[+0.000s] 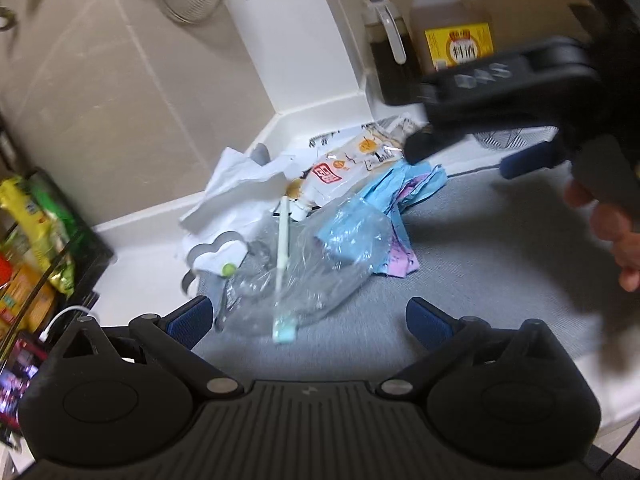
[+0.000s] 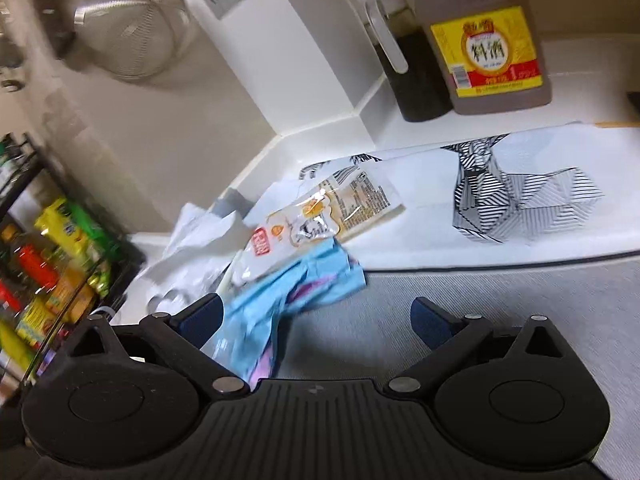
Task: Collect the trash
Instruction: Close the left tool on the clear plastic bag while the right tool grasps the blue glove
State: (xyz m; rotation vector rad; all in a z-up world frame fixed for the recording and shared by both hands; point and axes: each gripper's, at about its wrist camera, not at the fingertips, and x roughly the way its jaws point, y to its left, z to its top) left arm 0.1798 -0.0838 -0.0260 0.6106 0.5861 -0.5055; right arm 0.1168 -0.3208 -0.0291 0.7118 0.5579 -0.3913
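Here, the trash pile lies on the table at the wall corner, partly on a grey mat. Left hand-held gripper and right hand-held gripper both gape wide, empty.

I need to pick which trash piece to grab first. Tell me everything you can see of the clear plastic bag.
The clear plastic bag is thin, crumpled, glossy film, lying slumped on the grey mat at the near edge of the trash pile. A pale stick-like item lies across it, and blue paper shows through and behind it. It sits just ahead of the open left gripper, ungripped.
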